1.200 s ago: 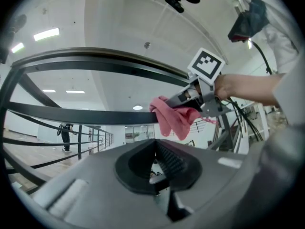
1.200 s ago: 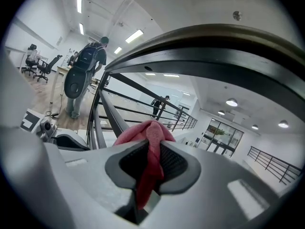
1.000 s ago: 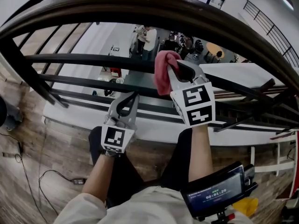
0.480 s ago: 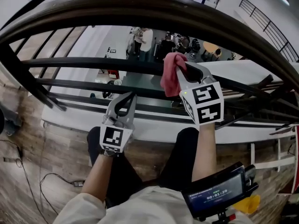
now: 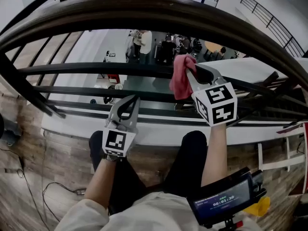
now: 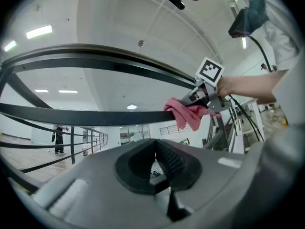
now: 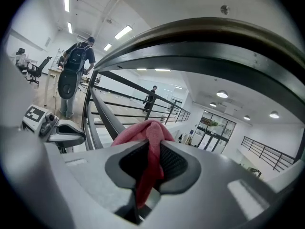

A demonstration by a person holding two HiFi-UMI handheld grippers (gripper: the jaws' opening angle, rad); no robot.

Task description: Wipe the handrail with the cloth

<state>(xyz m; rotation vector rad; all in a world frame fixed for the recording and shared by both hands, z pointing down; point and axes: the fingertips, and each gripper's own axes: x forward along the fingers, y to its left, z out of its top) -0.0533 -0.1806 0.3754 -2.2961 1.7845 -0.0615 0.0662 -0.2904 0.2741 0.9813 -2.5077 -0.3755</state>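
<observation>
Pink cloth (image 5: 181, 78) pinched in the right claw (image 5: 191, 70)
It droops from the clenched tips, long axis pointing down, at a dark bar (image 5: 86, 69) below the handrail (image 5: 144, 11) (left claw (image 5: 129, 102) closed on nothing).

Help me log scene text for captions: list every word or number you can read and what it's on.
"00:01:30" on the screen at lower right; the smaller line above it is too blurred.
Marker cubes: square patterns, no letters.
Signs on the floor below: too small to read.
</observation>
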